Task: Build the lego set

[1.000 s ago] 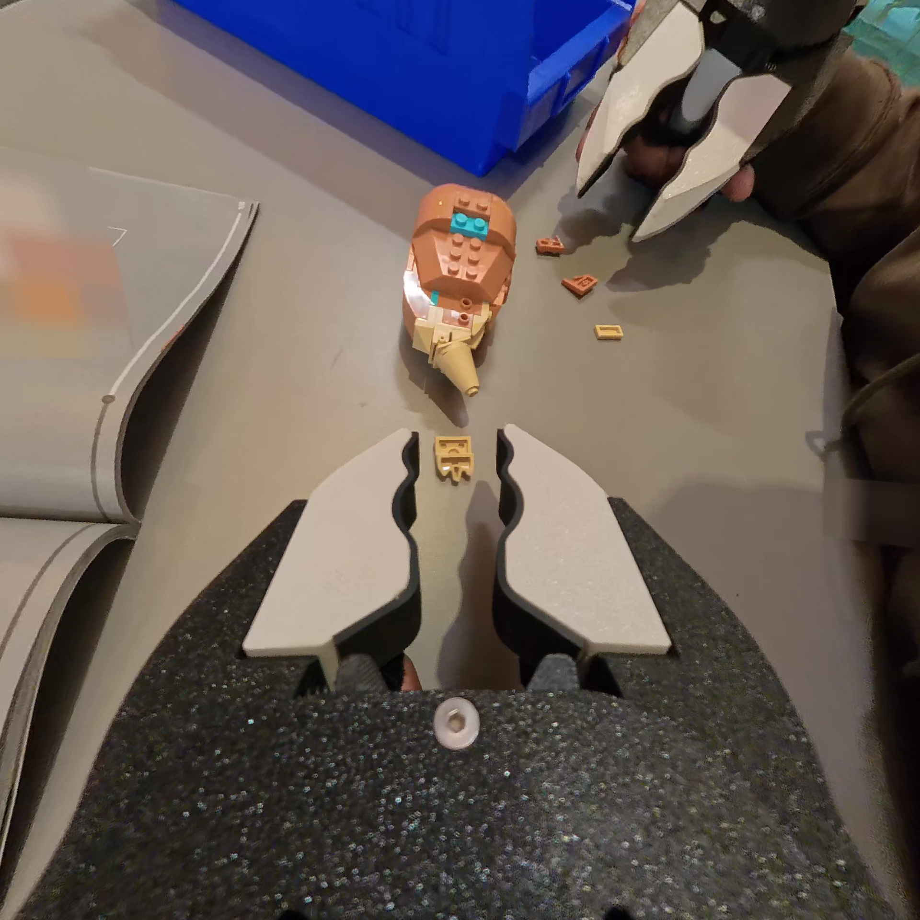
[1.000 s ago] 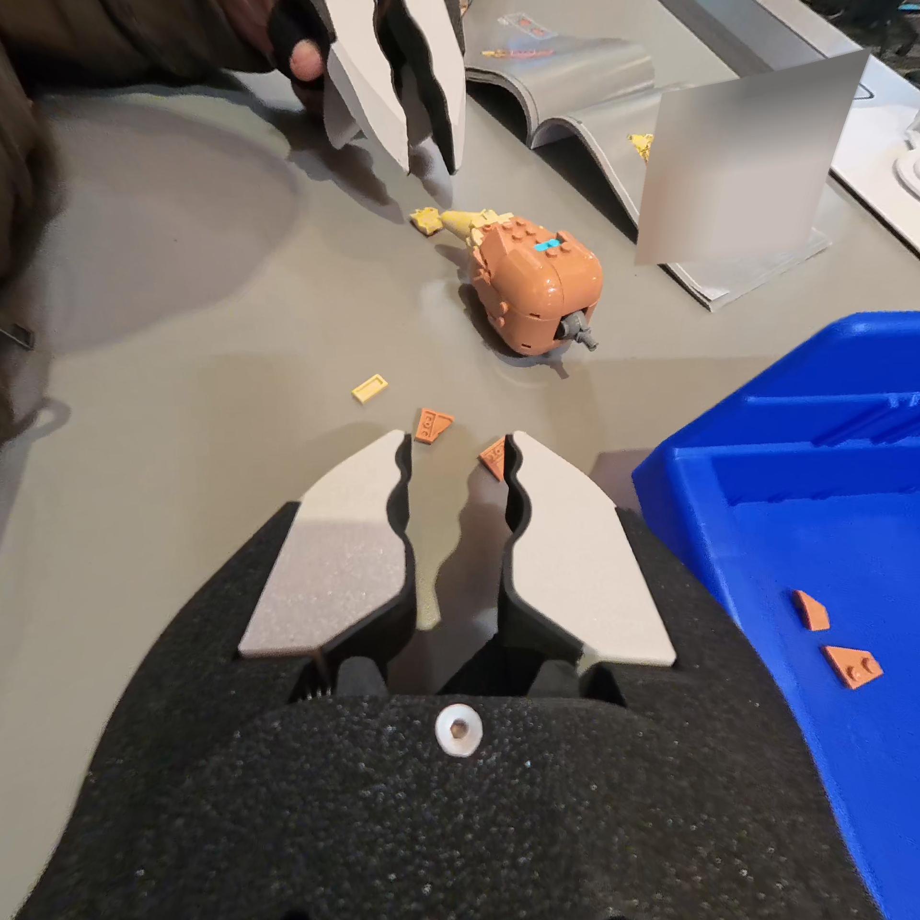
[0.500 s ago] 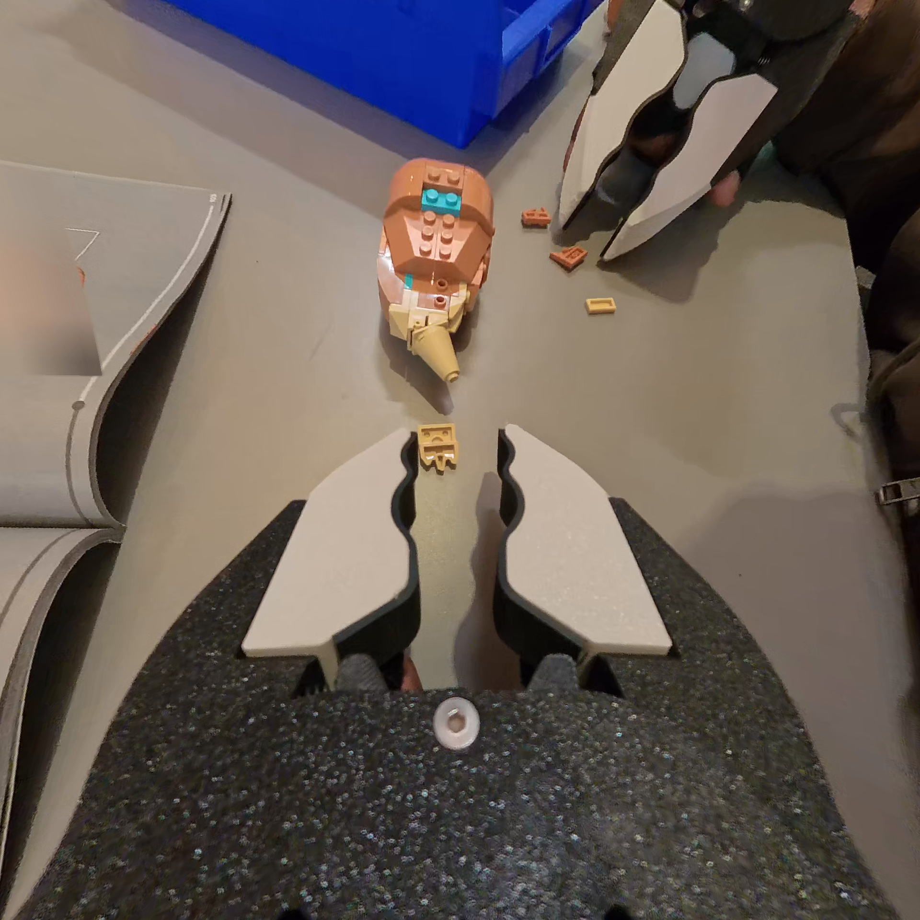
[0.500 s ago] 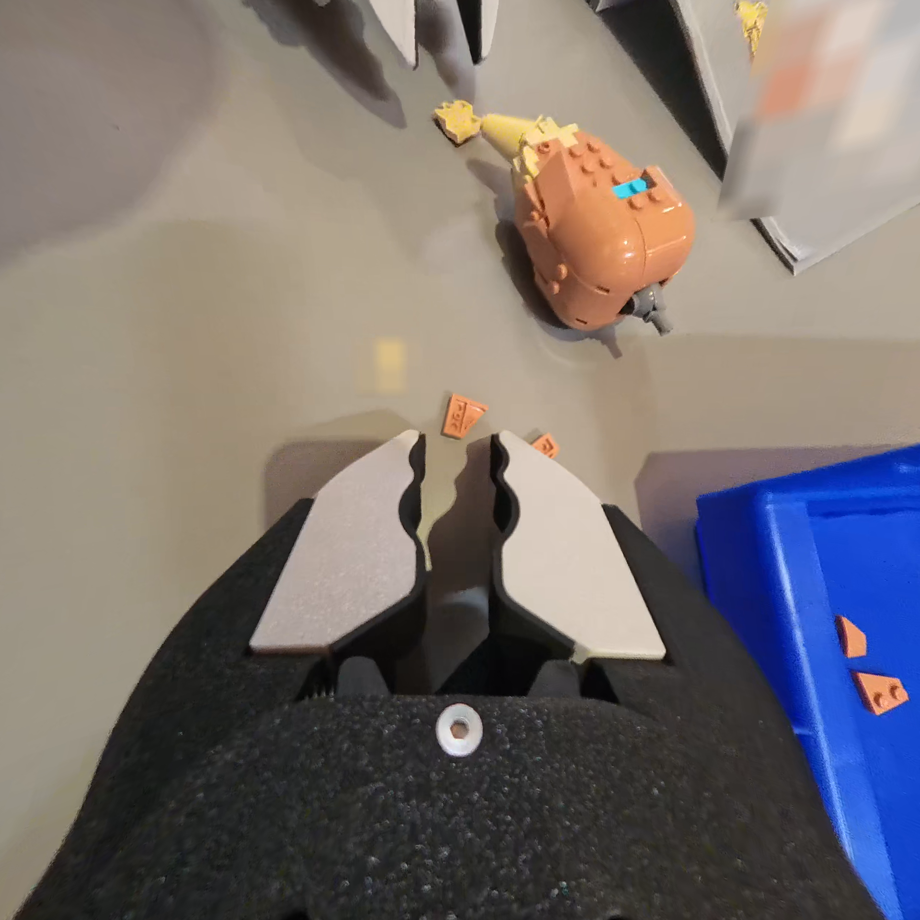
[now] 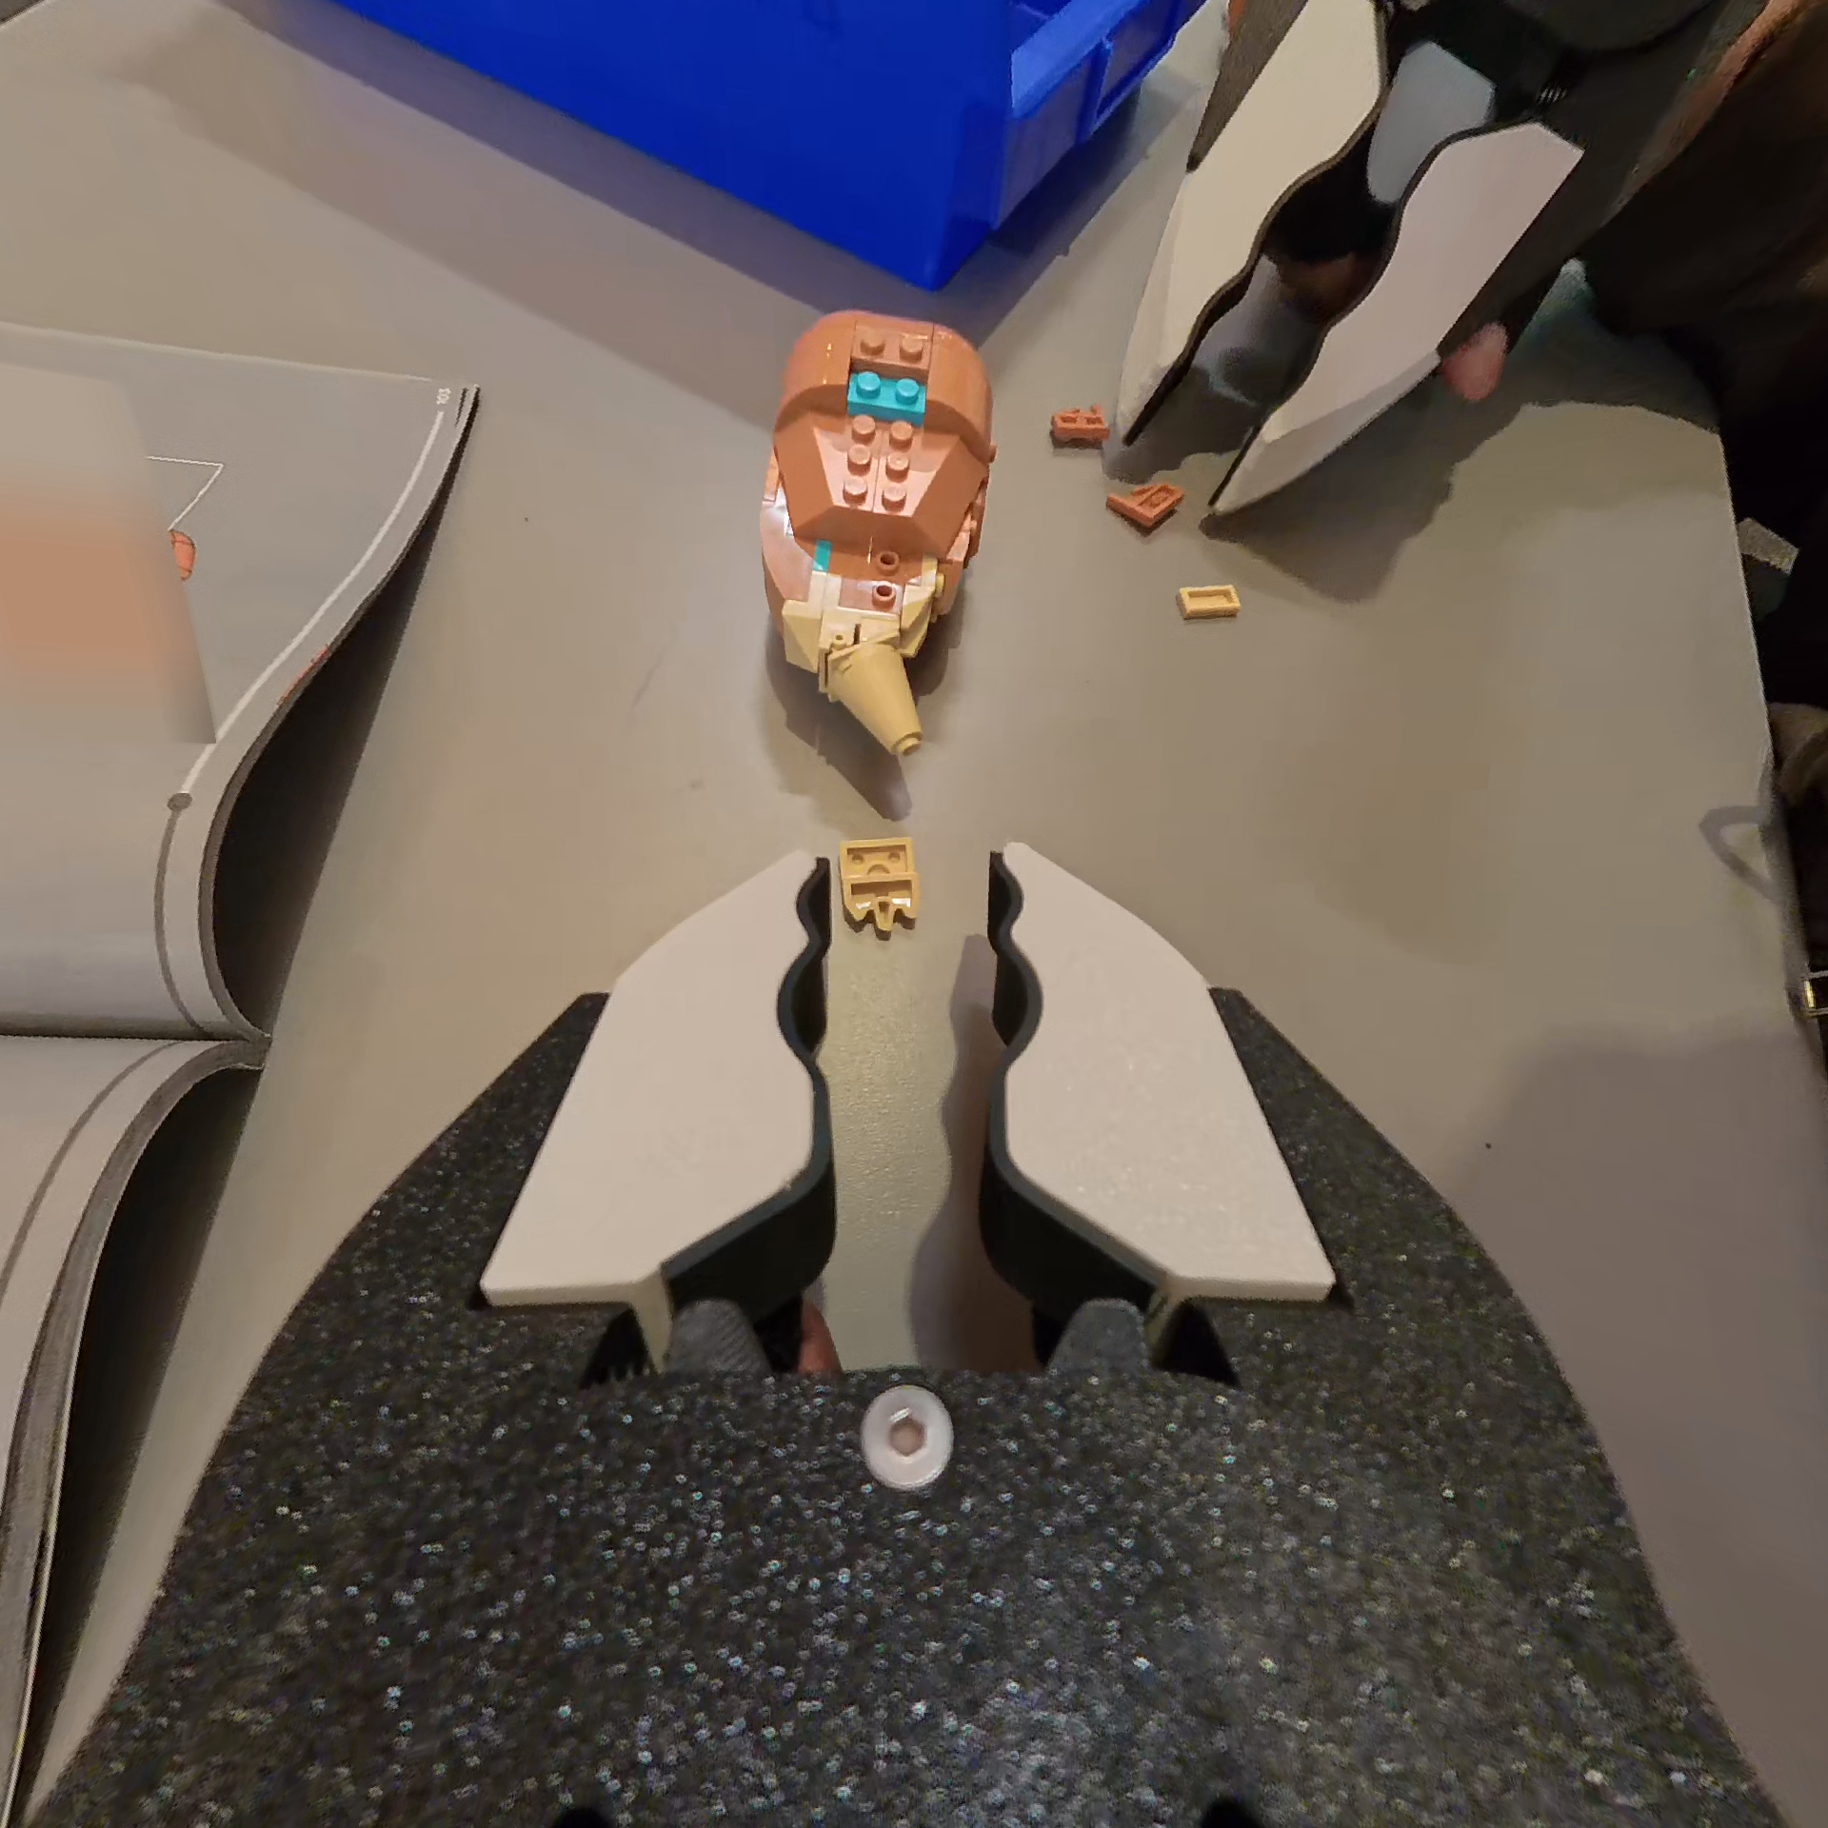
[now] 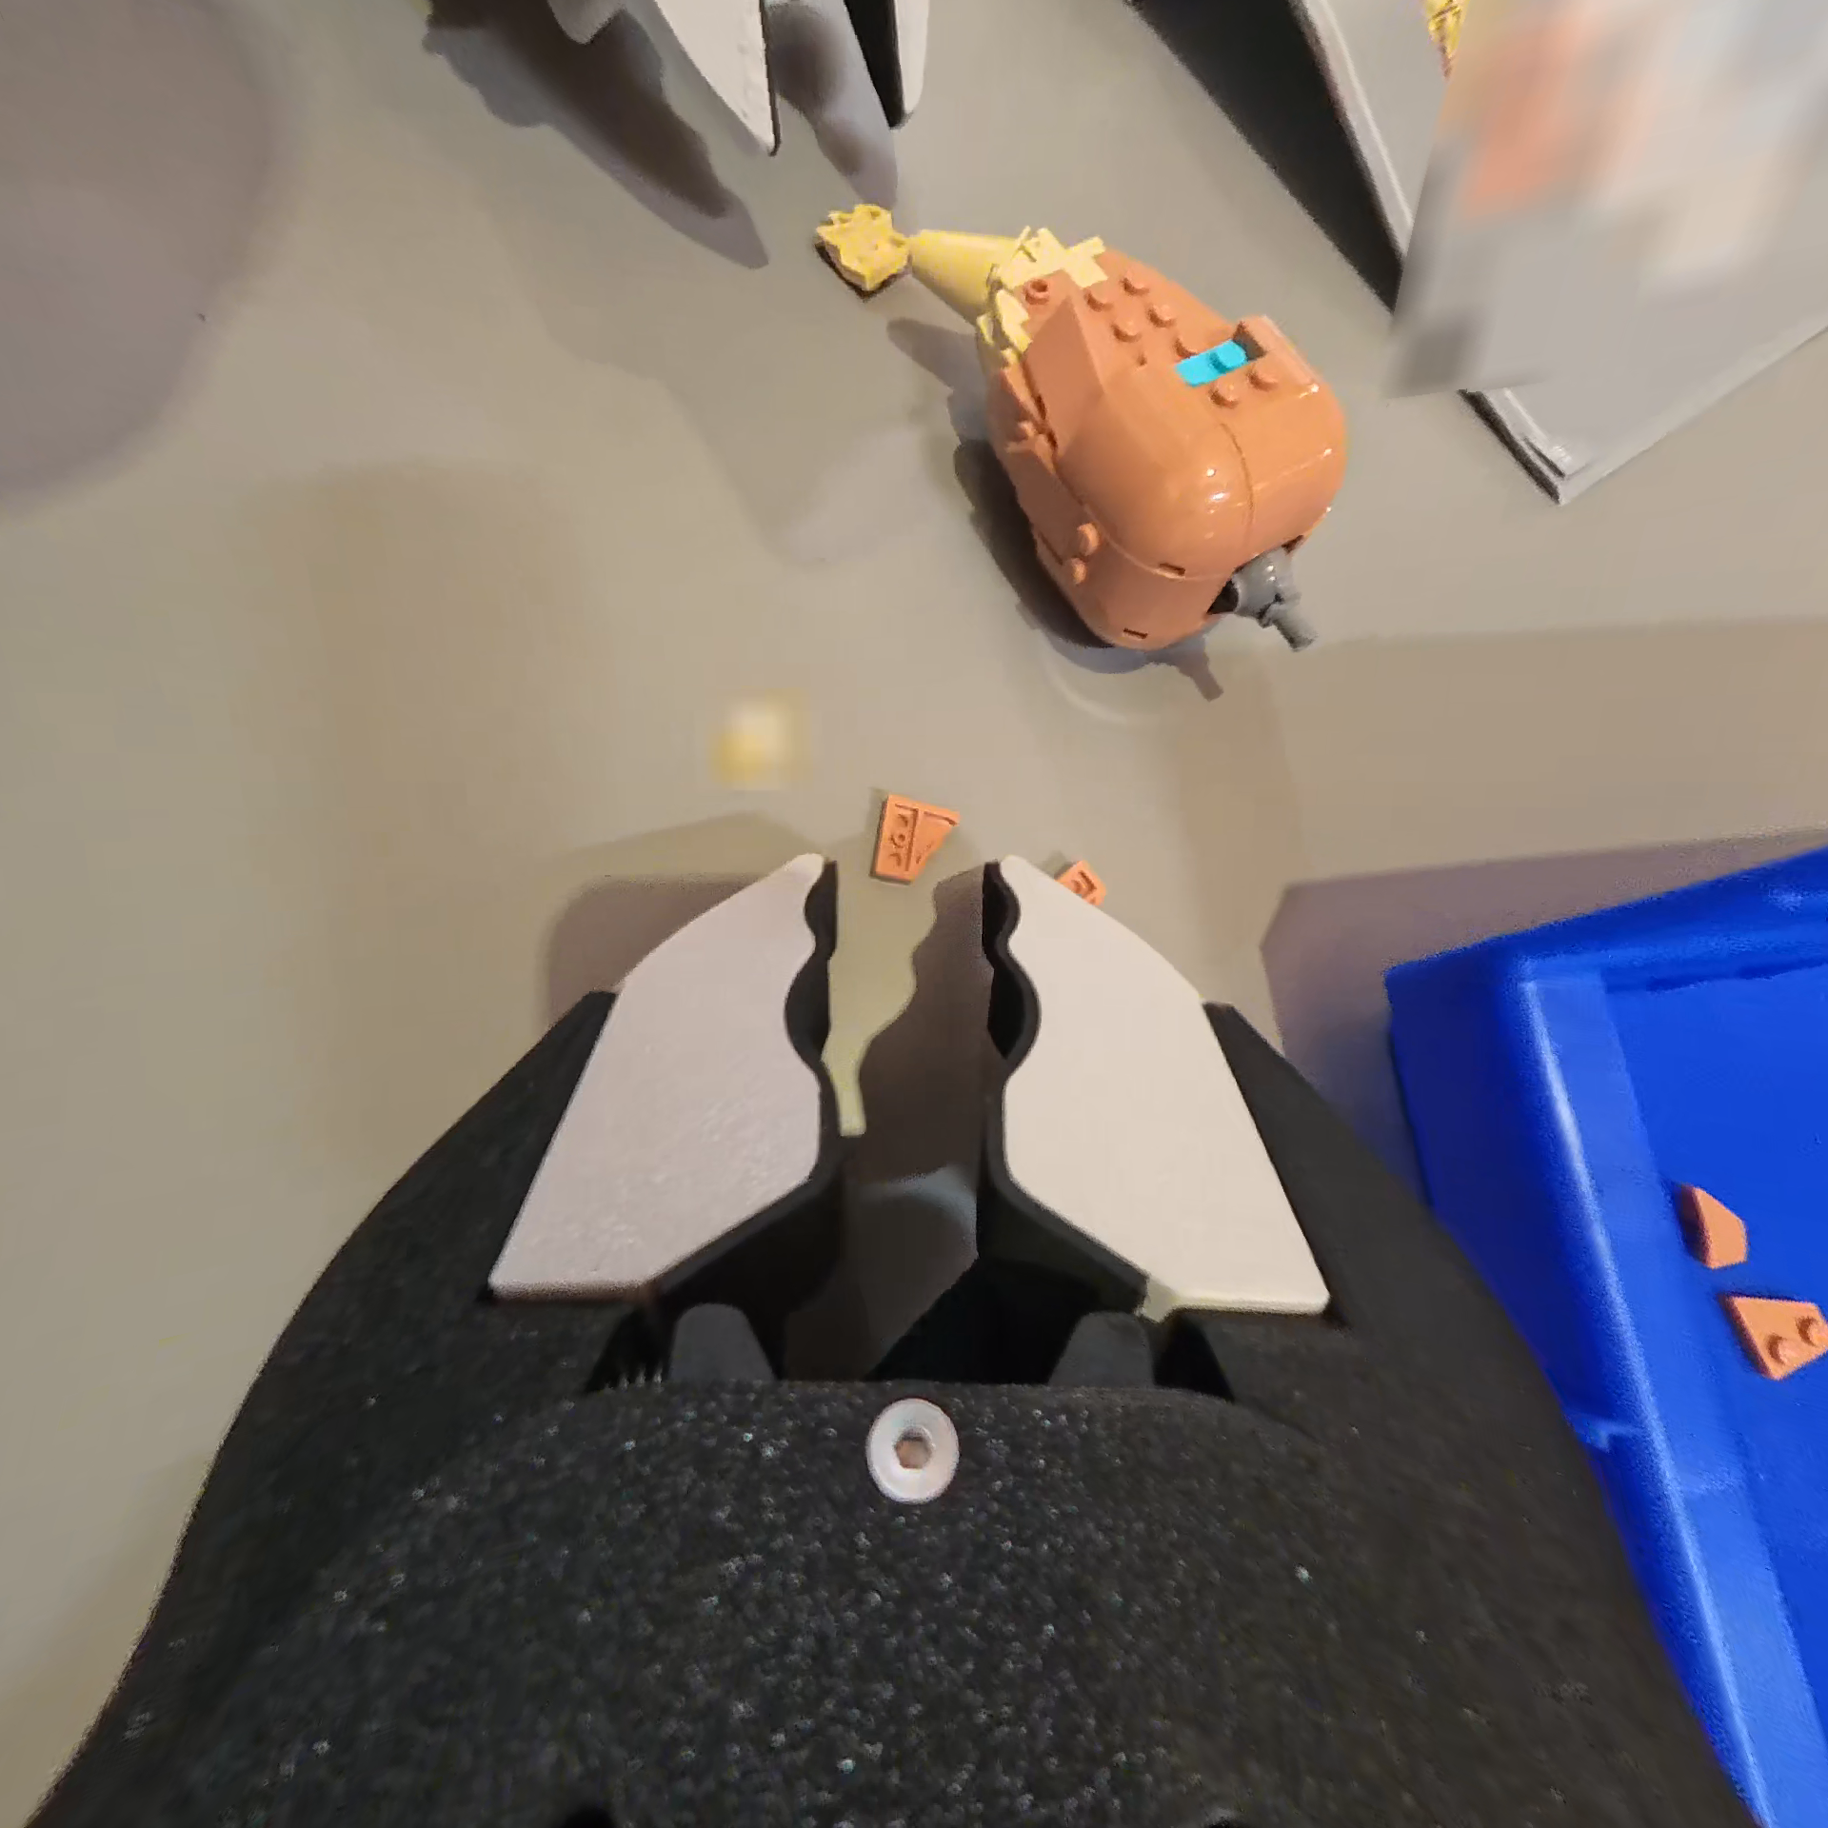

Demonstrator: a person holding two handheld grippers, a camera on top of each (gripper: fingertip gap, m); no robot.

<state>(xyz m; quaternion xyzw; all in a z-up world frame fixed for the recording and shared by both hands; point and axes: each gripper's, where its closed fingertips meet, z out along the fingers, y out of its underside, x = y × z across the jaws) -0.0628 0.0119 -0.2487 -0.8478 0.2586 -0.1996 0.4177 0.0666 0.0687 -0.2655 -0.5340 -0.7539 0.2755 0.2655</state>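
Observation:
An orange and tan lego model (image 5: 875,514) with a tan cone lies on the grey table; it also shows in the right wrist view (image 6: 1157,445). My left gripper (image 5: 905,870) is open and empty, low over the table, with a small tan clip piece (image 5: 878,882) between its fingertips. My right gripper (image 6: 905,875) is open and empty, tips near an orange wedge plate (image 6: 910,836); a second orange piece (image 6: 1080,878) peeks past its right finger. From the left wrist view the right gripper (image 5: 1177,465) stands over both orange pieces (image 5: 1145,502). A tan tile (image 5: 1209,600) lies nearby.
A blue bin (image 6: 1622,1236) holds two orange wedge pieces (image 6: 1776,1330) at the right; it also shows at the back in the left wrist view (image 5: 791,109). An open instruction booklet (image 5: 148,712) lies left of the model. A person's brown sleeve (image 5: 1771,198) is at the far right. My hands' fingertips stand some 15 cm from each other.
My right gripper has come down and forward toward the orange wedge plates, tilting to look down. My left gripper has shifted slightly, keeping the tan clip piece between its tips. Both stayed open.

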